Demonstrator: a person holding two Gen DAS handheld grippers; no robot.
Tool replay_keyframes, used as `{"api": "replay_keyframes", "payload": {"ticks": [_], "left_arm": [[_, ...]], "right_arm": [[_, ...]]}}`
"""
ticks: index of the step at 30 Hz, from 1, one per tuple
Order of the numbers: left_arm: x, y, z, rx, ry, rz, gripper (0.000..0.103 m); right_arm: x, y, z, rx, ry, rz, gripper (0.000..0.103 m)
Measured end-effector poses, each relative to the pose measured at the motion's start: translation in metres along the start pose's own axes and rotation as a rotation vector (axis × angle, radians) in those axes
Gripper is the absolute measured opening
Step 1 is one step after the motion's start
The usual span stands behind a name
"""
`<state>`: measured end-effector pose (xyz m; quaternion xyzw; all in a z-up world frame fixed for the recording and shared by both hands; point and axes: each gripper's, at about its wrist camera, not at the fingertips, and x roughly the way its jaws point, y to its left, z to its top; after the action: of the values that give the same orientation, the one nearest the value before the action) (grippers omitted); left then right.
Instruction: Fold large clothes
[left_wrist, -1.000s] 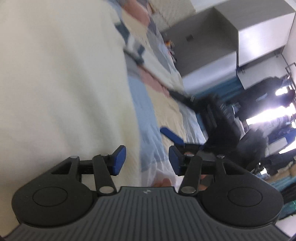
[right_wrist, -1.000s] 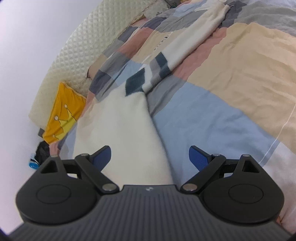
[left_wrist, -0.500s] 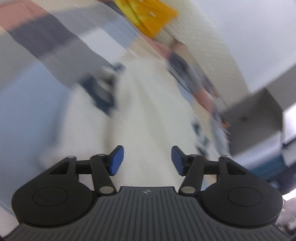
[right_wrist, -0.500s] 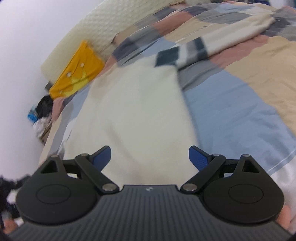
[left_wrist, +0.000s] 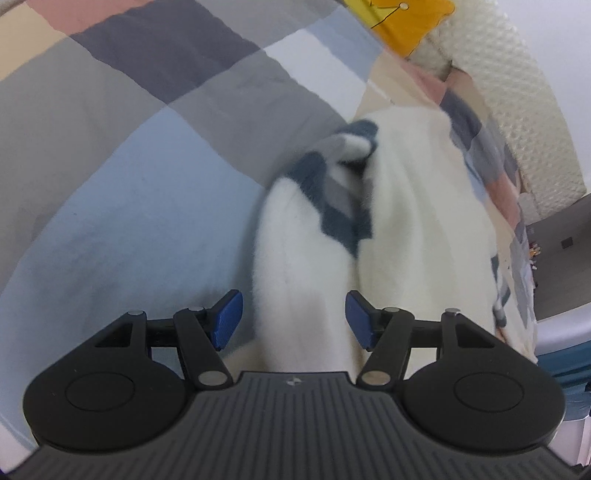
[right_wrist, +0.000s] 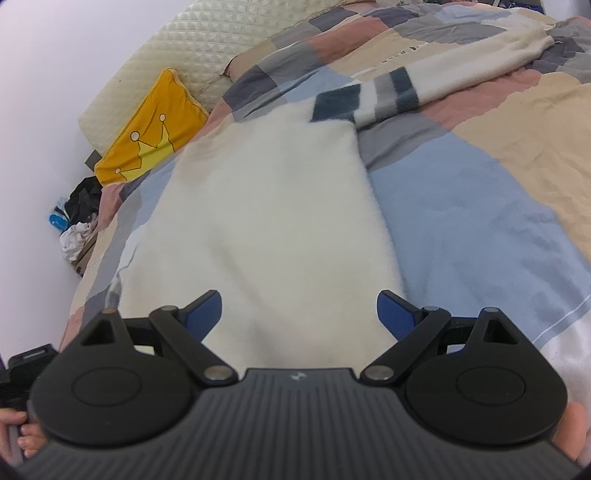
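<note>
The left gripper (left_wrist: 291, 320) hung over the bed (left_wrist: 110, 229) with its jaws apart, having lately widened, and nothing pinched between them; a folded-in sleeve (left_wrist: 306, 251) of the cream sweater (left_wrist: 417, 236) ran straight away from the jaws toward the far end, its long axis in line with the gripper, its dark blue and grey patches lying further out. The sweater's body lay just right of that sleeve, reaching toward the headboard (left_wrist: 517, 92). In the right wrist view, the right gripper (right_wrist: 300, 313) had its jaws spread wide and empty above the near edge of the sweater (right_wrist: 266, 206), which lay flat on the patchwork quilt (right_wrist: 480, 206) with its length running away from the jaws. From its far right corner the other sleeve (right_wrist: 443, 74) stretched out to the far right, not yet folded in. That sleeve looked the likely next thing to take, and the right gripper seemed nearer it, though well short of it. Counted: one sweater, two sleeves, one folded and one out, two grippers, one yellow pillow (right_wrist: 147, 133) at far left.
</note>
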<state>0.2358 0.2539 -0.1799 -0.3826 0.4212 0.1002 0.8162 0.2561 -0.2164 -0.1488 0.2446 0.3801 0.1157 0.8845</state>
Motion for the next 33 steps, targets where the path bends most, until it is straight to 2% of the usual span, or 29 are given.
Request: {"api": "replay_keyframes", "payload": {"ticks": [7, 10, 13, 16, 18, 19, 20, 22, 27, 30, 33], "left_arm": [[0.011, -0.004, -0.006, 0.016, 0.015, 0.014, 0.066], [0.020, -0.004, -0.009, 0.028, 0.032, 0.037, 0.061], [0.027, -0.005, -0.012, 0.040, 0.032, 0.039, 0.051], [0.032, -0.006, -0.014, 0.026, 0.039, 0.032, 0.032], [0.033, -0.011, -0.012, 0.035, 0.052, 0.049, 0.019], [0.030, -0.014, -0.008, 0.044, 0.045, 0.058, 0.016], [0.025, -0.017, -0.003, 0.051, 0.031, 0.064, 0.010], [0.016, -0.021, 0.010, 0.061, 0.014, 0.074, 0.010], [-0.019, -0.033, 0.060, 0.147, -0.083, 0.198, 0.009], [-0.046, -0.050, 0.094, 0.231, -0.164, 0.290, 0.009], [-0.070, -0.082, 0.115, 0.382, -0.261, 0.368, 0.009]], "right_arm": [[0.010, 0.015, -0.005, -0.063, 0.052, 0.013, 0.092], [0.022, 0.025, -0.008, -0.065, 0.097, 0.040, 0.092], [0.033, 0.038, -0.011, -0.094, 0.108, 0.051, 0.092], [0.043, 0.054, -0.012, -0.191, 0.072, 0.074, 0.092], [0.057, 0.060, -0.012, -0.242, 0.080, 0.062, 0.092], [0.063, 0.059, -0.012, -0.241, 0.092, 0.060, 0.092], [0.069, 0.058, -0.012, -0.234, 0.103, 0.053, 0.093], [0.073, 0.057, -0.012, -0.231, 0.106, 0.051, 0.094], [0.069, 0.060, -0.012, -0.238, 0.075, 0.044, 0.093], [0.067, 0.066, -0.012, -0.255, 0.035, 0.050, 0.092], [0.065, 0.071, -0.009, -0.279, 0.000, 0.055, 0.092]]}}
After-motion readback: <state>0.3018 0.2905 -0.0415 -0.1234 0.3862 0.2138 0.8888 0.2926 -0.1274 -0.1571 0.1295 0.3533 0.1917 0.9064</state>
